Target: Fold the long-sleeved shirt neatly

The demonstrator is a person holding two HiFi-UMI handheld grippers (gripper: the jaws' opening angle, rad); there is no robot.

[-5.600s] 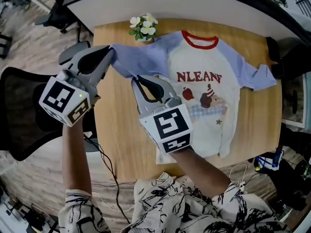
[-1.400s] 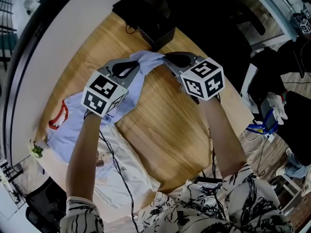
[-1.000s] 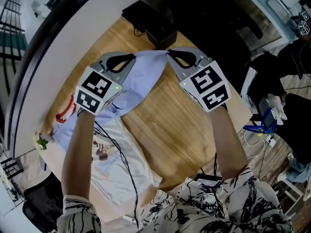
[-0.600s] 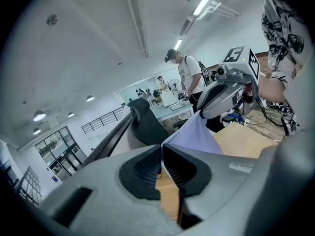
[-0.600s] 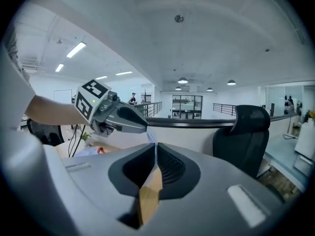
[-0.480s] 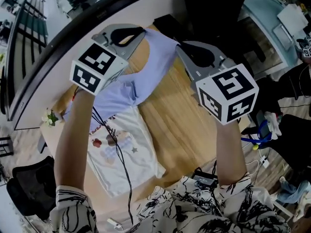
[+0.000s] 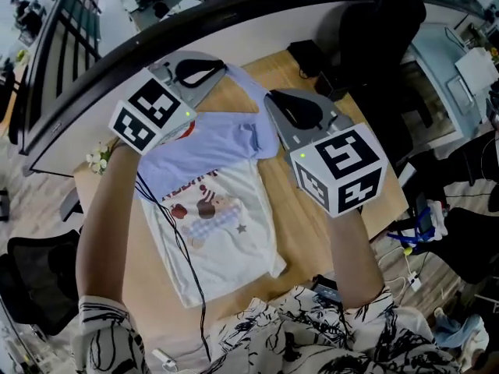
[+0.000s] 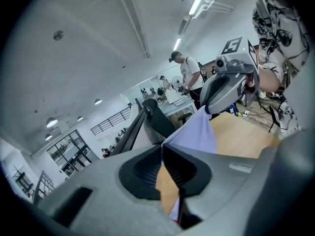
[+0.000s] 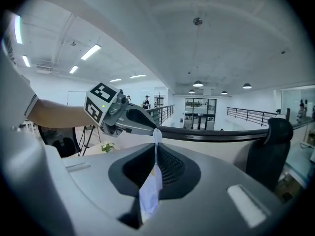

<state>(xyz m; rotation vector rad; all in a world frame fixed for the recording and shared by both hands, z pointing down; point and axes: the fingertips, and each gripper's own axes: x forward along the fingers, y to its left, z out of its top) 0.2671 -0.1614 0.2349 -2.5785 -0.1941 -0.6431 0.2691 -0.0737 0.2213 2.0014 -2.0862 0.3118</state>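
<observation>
Wooden table with a curved pale wall past its far edge and open office beyond.

- Long-sleeved shirt lies flat on the table. The body is white, with the hem toward the person and the collar end away.
- One blue sleeve is lifted and drawn across the chest, covering the top of the print.
- Left gripper is clenched on the sleeve. Its own view shows blue cloth pinched between closed jaws.
- Right gripper is likewise clamped on a thin fold of the sleeve, with pale cloth trailing down between its jaws.
- Both grippers are held above the table near each other, tips angled toward one another, with the sleeve spanning between them.
- Both forearms are bare and reach forward from black-and-white patterned cuffs. The left forearm passes over the shirt's edge, the right over bare wood.
- A thin cable runs along the left arm and across the shirt.

Writing:
- Red lettering sits on the chest, mostly under the sleeve. It is possibly capitals, but not readable.
- Below it is a small cartoon print.
- The marker cubes carry black-and-white square codes and no words.

Surroundings: white flowers at the table's left corner, and a black chair beyond the far right.
</observation>
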